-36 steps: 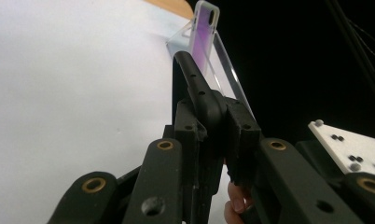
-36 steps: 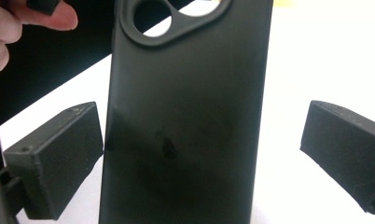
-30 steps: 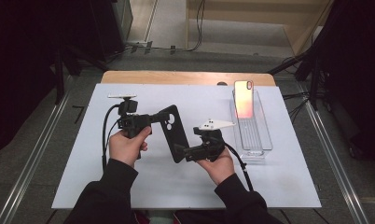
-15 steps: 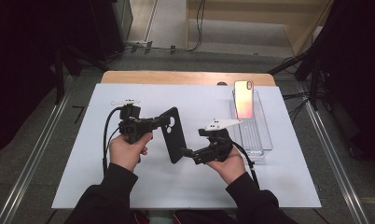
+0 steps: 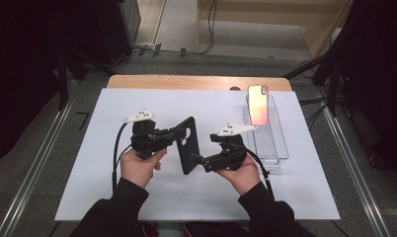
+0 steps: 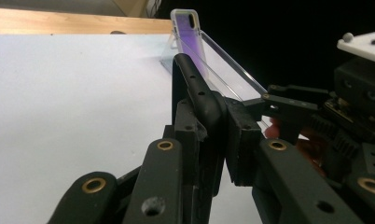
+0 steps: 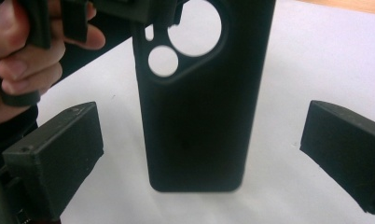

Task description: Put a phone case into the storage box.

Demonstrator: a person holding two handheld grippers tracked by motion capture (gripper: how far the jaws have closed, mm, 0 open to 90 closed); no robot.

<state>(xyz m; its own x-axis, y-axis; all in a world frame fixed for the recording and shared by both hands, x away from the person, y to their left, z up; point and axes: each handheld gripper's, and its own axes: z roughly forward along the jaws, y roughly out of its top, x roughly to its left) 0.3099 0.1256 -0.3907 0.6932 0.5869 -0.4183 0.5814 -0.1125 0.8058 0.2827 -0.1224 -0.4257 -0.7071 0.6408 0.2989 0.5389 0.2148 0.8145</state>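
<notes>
Currently the left gripper (image 5: 174, 132) clamps the upper, camera-cutout end of the matte black rubber phone case (image 5: 187, 145), held above the white table sheet (image 5: 98, 163). Its long axis runs from 12 to 6 o'clock in the right gripper view. The right gripper (image 7: 202, 154) stands open, its pads well apart and flanking the case's free lower end at 3 and 9 o'clock without contact.

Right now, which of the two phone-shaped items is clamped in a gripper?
The black phone case, held off the table with the left gripper shut on its camera-hole end. The other, a phone, leans in the clear tray, untouched.
</notes>
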